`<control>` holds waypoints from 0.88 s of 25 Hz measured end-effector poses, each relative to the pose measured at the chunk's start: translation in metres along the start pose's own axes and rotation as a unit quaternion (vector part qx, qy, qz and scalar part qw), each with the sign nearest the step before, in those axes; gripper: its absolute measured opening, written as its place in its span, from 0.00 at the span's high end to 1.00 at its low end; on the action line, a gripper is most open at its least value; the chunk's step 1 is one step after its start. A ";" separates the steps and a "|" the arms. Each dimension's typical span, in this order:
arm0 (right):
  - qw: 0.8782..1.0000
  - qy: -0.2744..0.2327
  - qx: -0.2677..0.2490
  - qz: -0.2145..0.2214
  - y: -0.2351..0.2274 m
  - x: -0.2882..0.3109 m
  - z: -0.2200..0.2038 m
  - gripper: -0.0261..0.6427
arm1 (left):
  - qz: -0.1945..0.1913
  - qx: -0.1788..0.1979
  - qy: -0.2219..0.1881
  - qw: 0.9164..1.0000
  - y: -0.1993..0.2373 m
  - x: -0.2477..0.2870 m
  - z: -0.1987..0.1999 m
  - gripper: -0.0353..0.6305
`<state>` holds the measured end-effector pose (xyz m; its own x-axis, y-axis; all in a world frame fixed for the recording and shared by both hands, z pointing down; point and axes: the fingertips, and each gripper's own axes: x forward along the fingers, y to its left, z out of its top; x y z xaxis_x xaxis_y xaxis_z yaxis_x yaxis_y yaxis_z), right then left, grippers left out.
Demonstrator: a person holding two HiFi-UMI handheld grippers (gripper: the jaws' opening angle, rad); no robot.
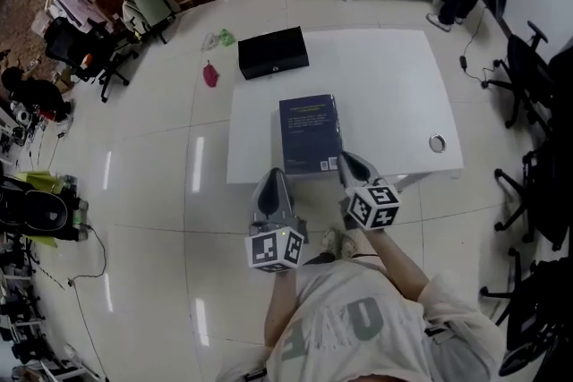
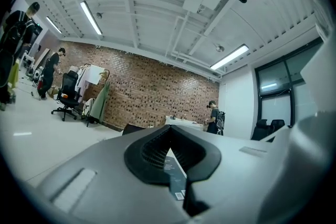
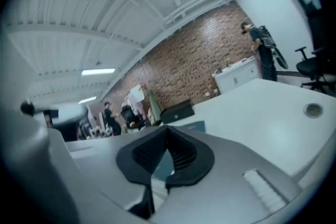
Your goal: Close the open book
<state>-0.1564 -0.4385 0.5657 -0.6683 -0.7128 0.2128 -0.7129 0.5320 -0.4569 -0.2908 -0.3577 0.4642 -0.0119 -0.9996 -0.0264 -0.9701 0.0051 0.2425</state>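
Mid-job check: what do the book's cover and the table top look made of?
The book: dark blue cover, probably coated card, matte; printed text and a barcode show. The table: white, smooth, likely laminate or painted board; round cable hole.

We are looking along the left gripper (image 2: pixel 170 129), whose jaws are meeting at their tips. Through the slot between its black pads (image 2: pixel 152 152) we are seeing a strip of the dark book (image 2: pixel 175 176) with its barcode label, lying beyond the jaws and not pinched. Past the grey body a black case (image 2: pixel 134 128) is peeking up, a white cabinet (image 2: pixel 184 122) is standing before the brick wall (image 2: pixel 147 86) with a person (image 2: pixel 212 115) beside it, and an office chair (image 2: pixel 68 96) is sitting on the floor (image 2: pixel 31 128) at left under lit ceiling strips (image 2: pixel 92 18).
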 end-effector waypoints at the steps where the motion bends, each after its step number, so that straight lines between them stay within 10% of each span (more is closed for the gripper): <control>1: 0.999 -0.041 0.027 -0.014 -0.011 -0.016 0.026 0.96 | -0.006 0.000 -0.004 1.000 0.000 0.002 0.003 0.93; 7: 0.976 -0.182 0.075 -0.092 -0.075 -0.099 0.105 0.96 | -0.022 -0.008 -0.026 0.999 -0.009 0.014 0.009 0.93; 22: 0.992 -0.060 0.013 -0.113 -0.020 -0.115 0.017 0.96 | 0.001 0.005 -0.022 1.000 0.037 -0.029 0.007 0.93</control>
<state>-0.0616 -0.3747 0.5352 -0.4606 -0.8627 0.2090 -0.8353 0.3416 -0.4307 -0.3279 -0.3281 0.4669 -0.0242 -0.9973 -0.0687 -0.9722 0.0075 0.2339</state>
